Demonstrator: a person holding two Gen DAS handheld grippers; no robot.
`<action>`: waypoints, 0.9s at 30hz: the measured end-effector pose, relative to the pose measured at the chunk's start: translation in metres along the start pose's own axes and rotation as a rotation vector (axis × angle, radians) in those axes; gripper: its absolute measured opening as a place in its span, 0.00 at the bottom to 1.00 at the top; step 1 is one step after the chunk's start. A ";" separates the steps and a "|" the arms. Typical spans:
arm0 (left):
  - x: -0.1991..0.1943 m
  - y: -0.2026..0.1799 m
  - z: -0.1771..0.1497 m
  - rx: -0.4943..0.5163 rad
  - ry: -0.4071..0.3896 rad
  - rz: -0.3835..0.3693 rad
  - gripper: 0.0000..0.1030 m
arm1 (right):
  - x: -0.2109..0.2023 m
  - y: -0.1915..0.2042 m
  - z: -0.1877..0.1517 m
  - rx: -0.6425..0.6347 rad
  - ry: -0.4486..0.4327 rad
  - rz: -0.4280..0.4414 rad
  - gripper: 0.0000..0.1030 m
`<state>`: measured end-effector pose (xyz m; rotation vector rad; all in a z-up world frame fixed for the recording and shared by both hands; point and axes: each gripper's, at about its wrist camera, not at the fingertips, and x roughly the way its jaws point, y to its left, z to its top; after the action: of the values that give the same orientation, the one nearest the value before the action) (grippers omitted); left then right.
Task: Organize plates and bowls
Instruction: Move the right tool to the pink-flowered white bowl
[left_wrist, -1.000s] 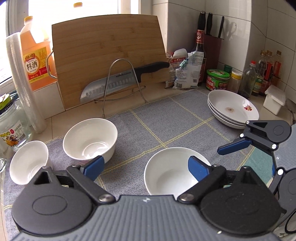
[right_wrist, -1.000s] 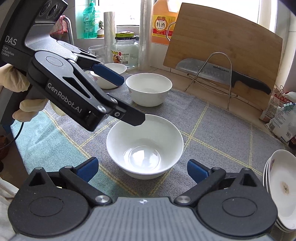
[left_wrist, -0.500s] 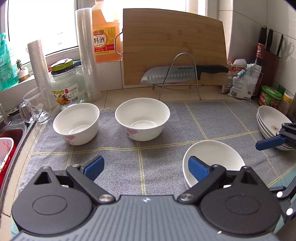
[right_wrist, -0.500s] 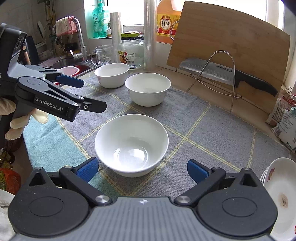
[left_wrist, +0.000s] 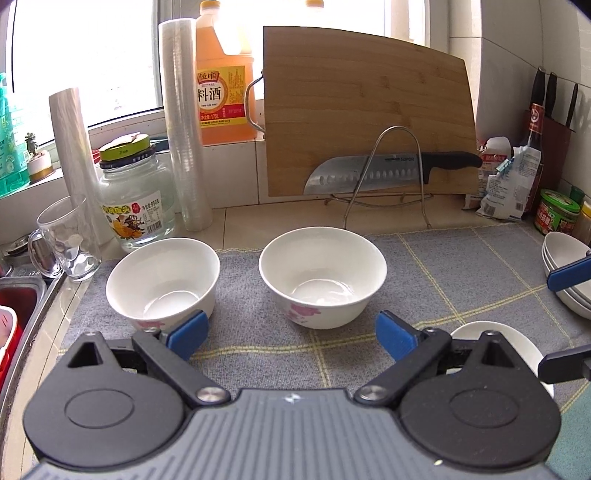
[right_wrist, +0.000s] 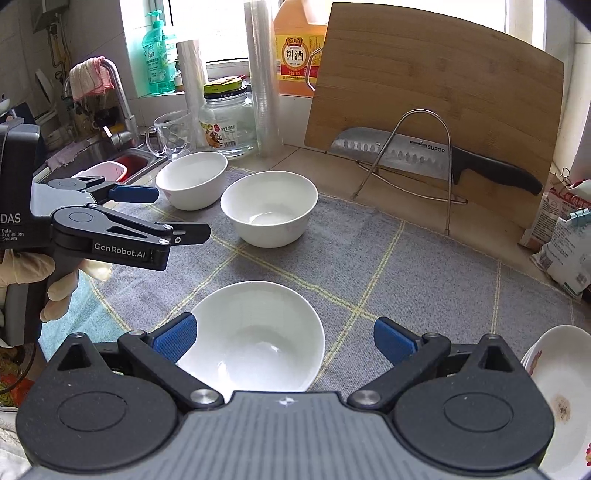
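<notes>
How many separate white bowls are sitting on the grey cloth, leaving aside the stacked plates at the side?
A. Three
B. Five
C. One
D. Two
A: the right wrist view shows a near bowl, a middle bowl and a far bowl on the grey cloth.

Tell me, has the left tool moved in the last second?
Yes. In the right wrist view the left tool has drawn off the near bowl and swung leftward, toward the sink.
</notes>
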<state>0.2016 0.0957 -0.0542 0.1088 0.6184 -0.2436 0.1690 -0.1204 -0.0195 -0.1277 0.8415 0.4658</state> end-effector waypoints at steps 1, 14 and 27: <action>0.005 0.002 0.001 0.008 0.004 -0.006 0.94 | 0.002 0.000 0.004 0.006 0.002 -0.005 1.00; 0.035 0.008 -0.003 0.023 0.000 -0.096 0.94 | 0.030 -0.003 0.041 0.071 0.064 -0.040 1.00; 0.051 0.000 -0.001 0.048 0.017 -0.106 0.94 | 0.069 -0.011 0.083 -0.014 0.112 0.038 1.00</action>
<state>0.2413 0.0863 -0.0852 0.1244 0.6365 -0.3600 0.2703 -0.0821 -0.0166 -0.1519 0.9514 0.5044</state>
